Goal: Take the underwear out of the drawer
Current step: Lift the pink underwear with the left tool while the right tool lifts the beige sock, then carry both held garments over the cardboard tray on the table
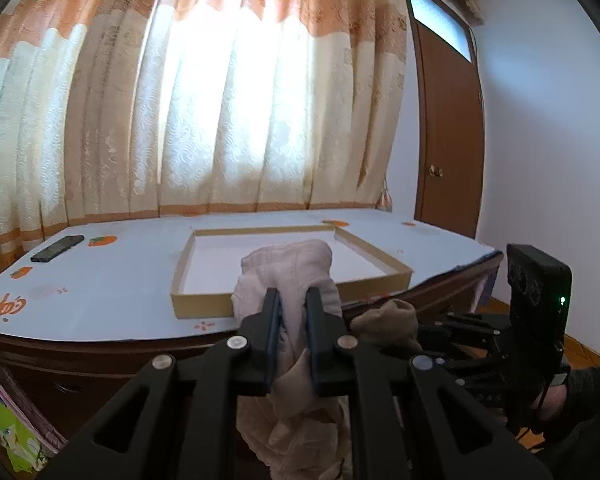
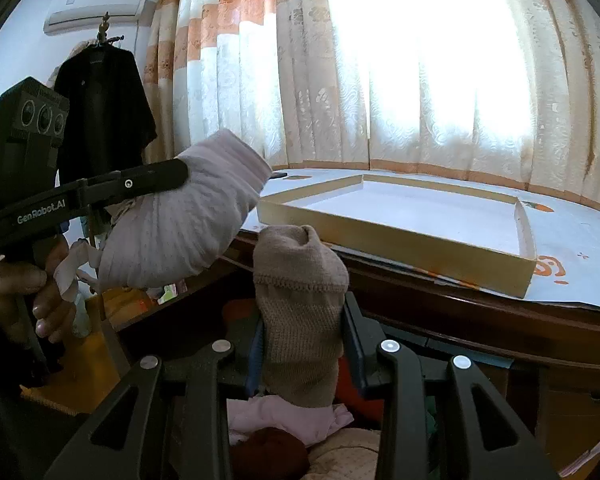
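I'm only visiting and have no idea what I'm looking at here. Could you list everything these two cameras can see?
Pale pink garment: one, clamped in the left tool.
Brown knitted garment: one, gripped in the right tool.
Shallow box: one, tan walls, white inside, on the table.
Table: one, dark wood under a white printed cover.
Phone: one, dark, far left on the table.
Curtains: cream and orange, behind the table.
Door: one, brown, right of the curtains.
Air conditioner: one, white, high on the wall.
Black garment: one, hanging under it.
Clothes: pink and reddish, below the right tool.
Left tool: black.
Right tool: black.
Hand: holds the left tool's handle.
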`<action>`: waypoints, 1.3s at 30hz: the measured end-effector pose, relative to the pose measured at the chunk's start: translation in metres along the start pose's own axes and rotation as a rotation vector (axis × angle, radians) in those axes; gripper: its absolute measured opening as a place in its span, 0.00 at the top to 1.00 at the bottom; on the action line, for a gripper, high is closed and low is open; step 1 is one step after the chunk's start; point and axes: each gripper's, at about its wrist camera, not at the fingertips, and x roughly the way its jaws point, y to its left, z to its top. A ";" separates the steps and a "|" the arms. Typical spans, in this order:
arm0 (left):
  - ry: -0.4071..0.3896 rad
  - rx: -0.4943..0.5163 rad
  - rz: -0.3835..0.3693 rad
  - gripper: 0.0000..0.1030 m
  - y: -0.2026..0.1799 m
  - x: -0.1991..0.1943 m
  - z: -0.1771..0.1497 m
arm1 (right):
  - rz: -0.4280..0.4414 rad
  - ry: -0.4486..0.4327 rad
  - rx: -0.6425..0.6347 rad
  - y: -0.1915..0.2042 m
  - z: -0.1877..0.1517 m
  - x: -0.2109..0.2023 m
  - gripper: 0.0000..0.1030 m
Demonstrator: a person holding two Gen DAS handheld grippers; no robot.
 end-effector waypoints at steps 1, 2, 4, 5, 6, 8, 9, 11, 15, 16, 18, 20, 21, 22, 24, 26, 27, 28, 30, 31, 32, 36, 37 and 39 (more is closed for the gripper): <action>-0.008 -0.005 0.002 0.90 0.001 -0.001 0.001 | -0.001 -0.003 0.003 -0.001 0.001 0.000 0.64; -0.011 -0.007 0.003 0.90 0.002 -0.001 0.003 | 0.000 -0.005 0.005 -0.001 0.002 0.000 0.64; -0.020 -0.009 0.006 0.90 0.003 -0.001 0.005 | -0.003 -0.007 0.004 0.001 0.007 0.002 0.64; -0.021 -0.008 0.005 0.90 0.003 -0.001 0.006 | -0.002 -0.007 0.004 0.002 0.008 0.003 0.64; -0.024 -0.008 0.006 0.90 0.002 0.000 0.007 | -0.002 -0.008 0.004 0.001 0.009 0.002 0.64; -0.024 -0.006 0.005 0.90 0.002 0.001 0.008 | -0.001 -0.008 0.004 0.001 0.011 0.002 0.64; -0.024 -0.005 0.004 0.90 0.002 0.001 0.009 | 0.000 -0.009 0.004 0.002 0.008 -0.001 0.64; -0.028 -0.004 0.005 0.90 0.002 0.002 0.010 | 0.001 -0.012 0.004 0.002 0.010 -0.002 0.64; -0.036 -0.007 0.007 0.90 0.003 0.003 0.014 | 0.000 -0.014 0.000 0.002 0.013 -0.004 0.64; -0.040 -0.006 0.007 0.90 0.003 0.003 0.016 | -0.002 -0.015 0.000 0.002 0.014 -0.004 0.64; -0.044 -0.003 0.007 0.90 0.003 0.004 0.018 | -0.003 -0.017 0.001 0.001 0.016 -0.006 0.64; -0.046 0.000 0.008 0.90 0.002 0.005 0.021 | -0.005 -0.019 0.001 0.000 0.017 -0.007 0.64; -0.046 0.002 0.007 0.90 0.002 0.006 0.022 | -0.006 -0.021 0.003 0.000 0.017 -0.008 0.64; -0.044 0.004 0.005 0.90 0.001 0.007 0.023 | -0.005 -0.023 0.006 0.000 0.018 -0.008 0.64; -0.046 0.004 0.006 0.90 0.001 0.007 0.024 | -0.004 -0.024 0.012 -0.001 0.018 -0.010 0.64; -0.044 0.002 -0.001 0.90 0.001 0.009 0.026 | -0.009 -0.024 0.012 -0.002 0.018 -0.012 0.64; -0.044 0.001 -0.002 0.90 0.001 0.010 0.027 | -0.012 -0.024 0.012 -0.002 0.018 -0.013 0.64; -0.043 0.002 -0.001 0.90 0.001 0.011 0.028 | -0.015 -0.024 0.012 -0.003 0.019 -0.014 0.64; -0.043 0.011 -0.002 0.90 -0.001 0.014 0.031 | -0.015 -0.022 0.014 -0.004 0.021 -0.015 0.64; -0.043 0.016 -0.002 0.90 -0.002 0.015 0.033 | -0.017 -0.022 0.013 -0.004 0.022 -0.015 0.64; -0.043 0.021 -0.002 0.90 -0.003 0.016 0.034 | -0.021 -0.022 0.011 -0.004 0.023 -0.015 0.64; -0.045 0.035 -0.007 0.90 -0.007 0.021 0.038 | -0.027 -0.021 0.011 -0.006 0.026 -0.016 0.64; -0.044 0.036 -0.008 0.90 -0.007 0.022 0.039 | -0.027 -0.021 0.011 -0.007 0.026 -0.016 0.64; -0.044 0.041 -0.010 0.90 -0.008 0.024 0.042 | -0.029 -0.021 0.011 -0.007 0.027 -0.016 0.64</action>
